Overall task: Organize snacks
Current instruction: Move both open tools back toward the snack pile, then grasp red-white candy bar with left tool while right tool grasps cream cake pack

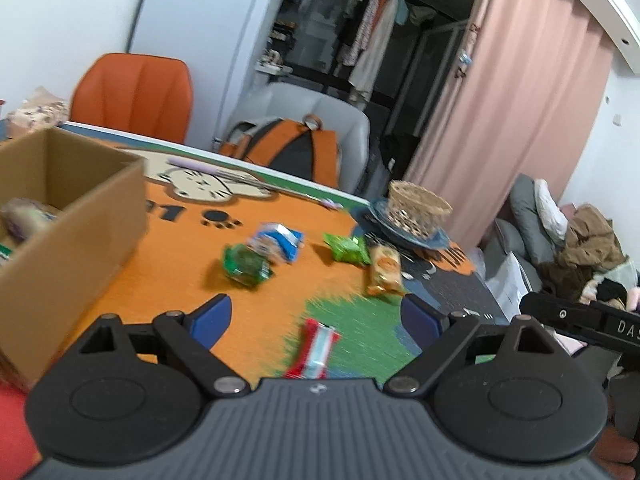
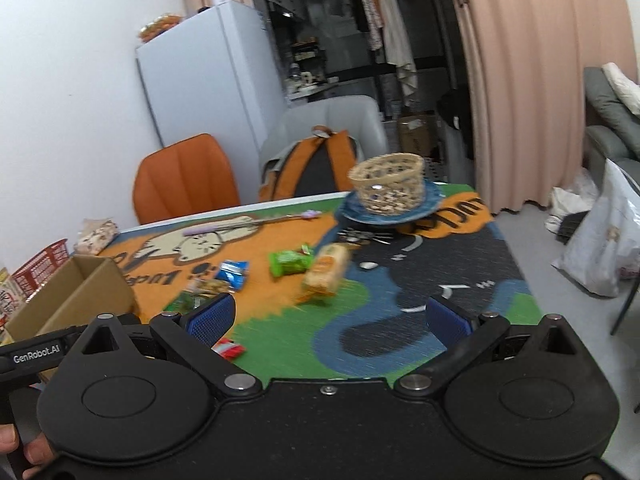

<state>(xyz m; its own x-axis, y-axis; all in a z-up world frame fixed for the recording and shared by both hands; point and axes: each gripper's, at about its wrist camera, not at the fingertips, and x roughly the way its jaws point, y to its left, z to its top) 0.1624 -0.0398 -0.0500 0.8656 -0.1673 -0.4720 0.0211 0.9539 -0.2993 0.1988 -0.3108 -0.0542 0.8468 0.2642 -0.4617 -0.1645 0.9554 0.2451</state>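
Left wrist view: the left claw (image 1: 316, 320) stands wide and empty over the bench (image 1: 248, 320), with a red bar (image 1: 316, 350) lying between its jaws at 6 o'clock. Four more packets sit further on: dark green (image 1: 246, 266), blue (image 1: 280, 240), light green (image 1: 347, 249), tan (image 1: 385, 270). The box (image 1: 72, 216) at 9 o'clock already holds some snacks. The risk, I judge: the flat bar may skid on the mat instead of lifting (the picture is blurred).

Right wrist view: the right claw (image 2: 332, 316) is also wide and empty, over the mat's dark cat print. A basket (image 2: 387, 184) on a plate (image 2: 430, 200) stands at 12 o'clock; a chair (image 2: 184, 178), fridge (image 2: 208, 68) and curtain (image 2: 532, 80) lie beyond
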